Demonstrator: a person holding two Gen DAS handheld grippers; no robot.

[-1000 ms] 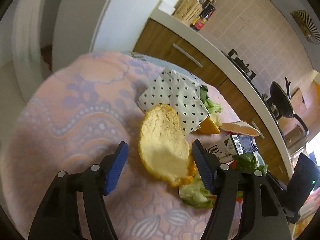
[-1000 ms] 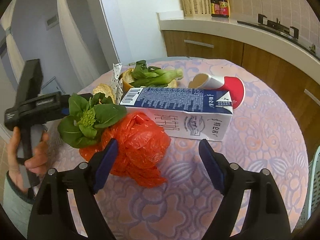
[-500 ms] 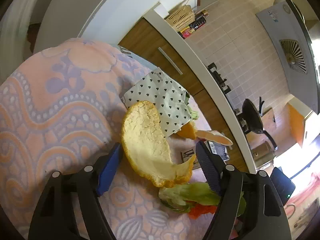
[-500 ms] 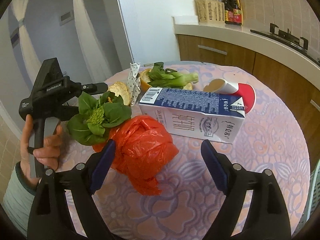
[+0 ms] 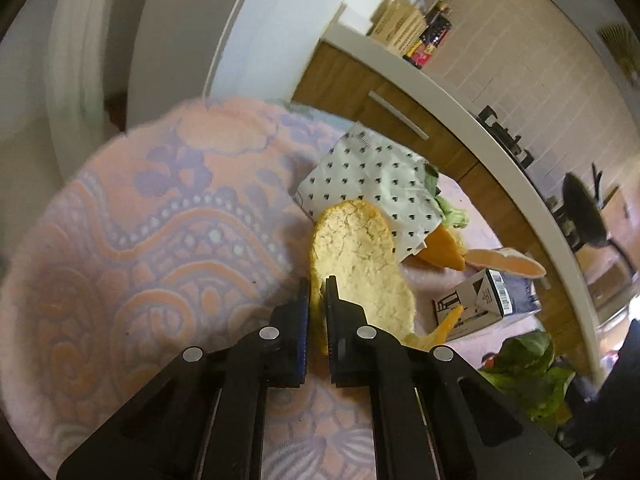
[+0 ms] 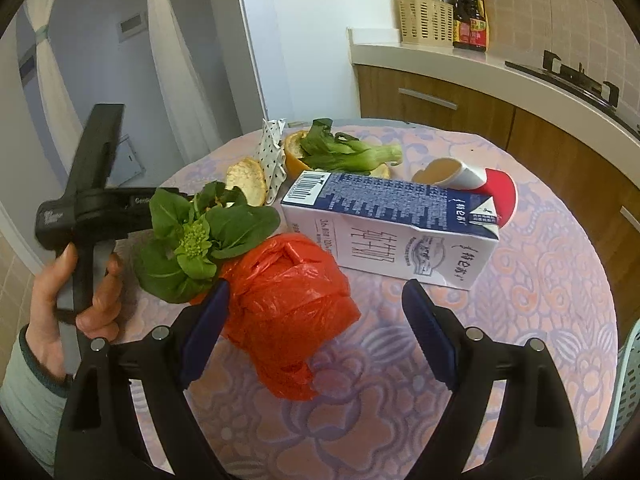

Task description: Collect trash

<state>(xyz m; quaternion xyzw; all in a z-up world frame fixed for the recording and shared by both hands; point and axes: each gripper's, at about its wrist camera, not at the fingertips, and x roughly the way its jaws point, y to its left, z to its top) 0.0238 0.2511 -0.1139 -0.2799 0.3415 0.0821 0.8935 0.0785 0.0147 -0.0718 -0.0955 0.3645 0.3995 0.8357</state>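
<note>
My left gripper (image 5: pixel 318 288) is shut on the edge of a large orange peel (image 5: pixel 356 260), pale side up, on the patterned tablecloth (image 5: pixel 160 240). The peel (image 6: pixel 246 180) also shows in the right wrist view, behind a leafy green vegetable (image 6: pixel 196 240). My right gripper (image 6: pixel 316 320) is open and empty, just above a crumpled red plastic bag (image 6: pixel 292 300). A milk carton (image 6: pixel 392 232) lies on its side behind the bag. A dotted paper wrapper (image 5: pixel 372 176), a tipped paper cup (image 6: pixel 460 176) and more greens (image 6: pixel 352 156) lie further back.
The round table's edge (image 5: pixel 100 152) drops off to the left. A kitchen counter (image 6: pixel 500 76) with wooden cabinets stands behind the table. A pale slatted basket (image 6: pixel 628 380) shows at the right edge. A hand (image 6: pixel 72 300) holds the left gripper's handle.
My left gripper has closed from wide open onto the orange peel's edge. My right gripper has stayed open over the red bag, with the view shifting slightly.
</note>
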